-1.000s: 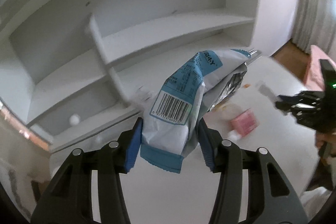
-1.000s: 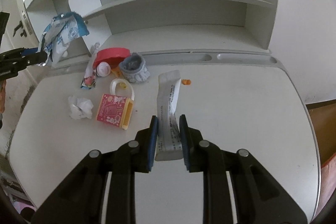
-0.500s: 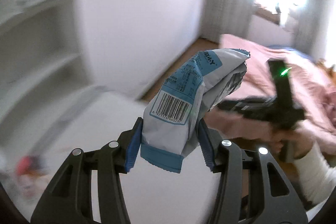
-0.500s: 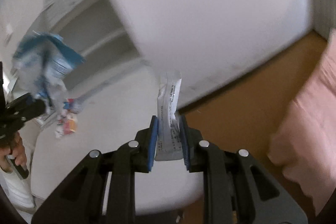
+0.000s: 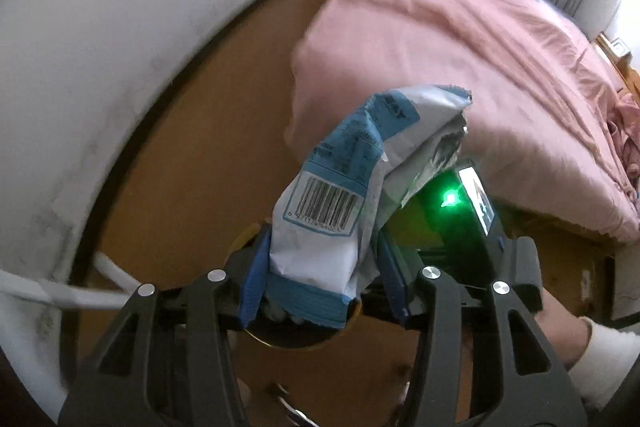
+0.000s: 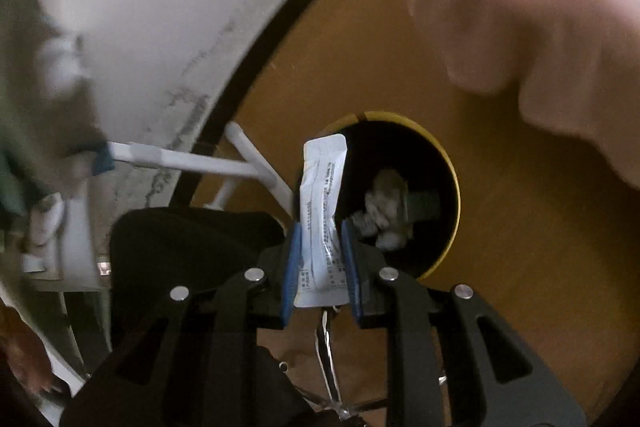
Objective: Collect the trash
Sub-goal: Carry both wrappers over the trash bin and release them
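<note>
Left gripper (image 5: 320, 279): blue pads clamped on the lower part of a crumpled blue-and-white snack bag (image 5: 352, 195). Bag's bottom seam sagging below the pads, partly masking what lies under them. Long axis rising from the jaws and leaning up and to the right in the left wrist view, barcode panel facing the camera, torn silver-lined mouth at the far end. Printed text too blurred to read. Behind the bag, only a thin arc of a yellow rim (image 5: 280, 345) peeking out, the rest hidden by bag and fingers. Just right of the bag, a black device with a green light (image 5: 450, 201), body mostly covered; beside it a hand (image 5: 560, 323) in a white cuff, cut off by the frame edge.

Right gripper (image 6: 320, 267): pads pressed together on a slim white sachet (image 6: 322, 211). Sachet upright, long axis running straight away from the jaws, its far end overlapping the left rim of a yellow-rimmed bin (image 6: 452, 179) on the wooden floor (image 6: 500, 227). Inside the bin, pale crumpled scraps (image 6: 384, 211), dim and hard to name. Pink bedding (image 6: 540, 7) blurred at upper right; white bars (image 6: 192, 161) smeared at left.
</note>
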Available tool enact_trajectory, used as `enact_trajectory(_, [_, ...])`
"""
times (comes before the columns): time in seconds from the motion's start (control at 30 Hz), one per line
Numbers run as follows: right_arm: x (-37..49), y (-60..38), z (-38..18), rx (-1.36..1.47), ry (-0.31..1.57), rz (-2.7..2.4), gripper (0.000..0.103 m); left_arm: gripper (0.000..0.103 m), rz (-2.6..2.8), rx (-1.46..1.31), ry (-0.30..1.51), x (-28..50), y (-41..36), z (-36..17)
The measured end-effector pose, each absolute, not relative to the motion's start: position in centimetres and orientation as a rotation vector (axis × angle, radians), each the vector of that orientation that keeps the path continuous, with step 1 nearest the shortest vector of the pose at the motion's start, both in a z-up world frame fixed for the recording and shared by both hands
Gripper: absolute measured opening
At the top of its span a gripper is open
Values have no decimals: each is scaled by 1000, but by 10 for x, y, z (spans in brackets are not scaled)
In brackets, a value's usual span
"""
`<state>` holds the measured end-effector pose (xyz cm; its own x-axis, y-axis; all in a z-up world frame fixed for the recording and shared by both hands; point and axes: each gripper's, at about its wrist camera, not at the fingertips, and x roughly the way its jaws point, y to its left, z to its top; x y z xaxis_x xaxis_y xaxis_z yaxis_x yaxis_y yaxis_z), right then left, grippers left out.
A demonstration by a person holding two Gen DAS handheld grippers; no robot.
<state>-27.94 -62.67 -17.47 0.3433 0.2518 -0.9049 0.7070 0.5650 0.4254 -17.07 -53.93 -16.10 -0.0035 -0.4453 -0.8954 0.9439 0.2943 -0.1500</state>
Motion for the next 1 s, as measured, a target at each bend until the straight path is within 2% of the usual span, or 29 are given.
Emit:
enact_trajectory(0.23, [-298,-628,-247,1142,1276,-382,21,49,-1102,723,1224,-165,-549,-255])
enact_trajectory(0.37, [-300,-627,-270,1196,1289,-385,21,49,-1033,739,1358,-147,-545,-313])
enact_trajectory(0.53, [-296,-638,-276,1229,1282,-394,21,49,-1006,701,1436,-137,-542,-343])
enact_trajectory(0.57, [-296,-640,-274,1223,1278,-405,22,53,-1009,706,1431,-139,-544,-343])
enact_trajectory(0.6, [-296,-641,-272,1232,1270,-407,24,59,-1014,714,1420,-147,-551,-345])
enact_trajectory(0.63, [-299,-644,-271,1249,1275,-436,39,67,-1010,713,1402,-148,-552,-342])
enact_trajectory(0.67, [-306,-649,-271,1282,1267,-471,68,84,-1004,696,1397,-146,-551,-340])
enact_trajectory(0.7, [-312,-651,-274,1304,1245,-486,79,95,-1005,664,1405,-143,-550,-338])
enact_trajectory(0.73, [-319,-657,-270,1324,1216,-500,88,97,-1016,622,1400,-142,-551,-332])
enact_trajectory(0.87, [-346,-676,-233,1323,1122,-574,88,97,-1132,606,1386,-166,-564,-312])
enact_trajectory(1.0, [-387,-700,-143,1168,951,-798,88,97,-1330,622,1221,-213,-580,-247])
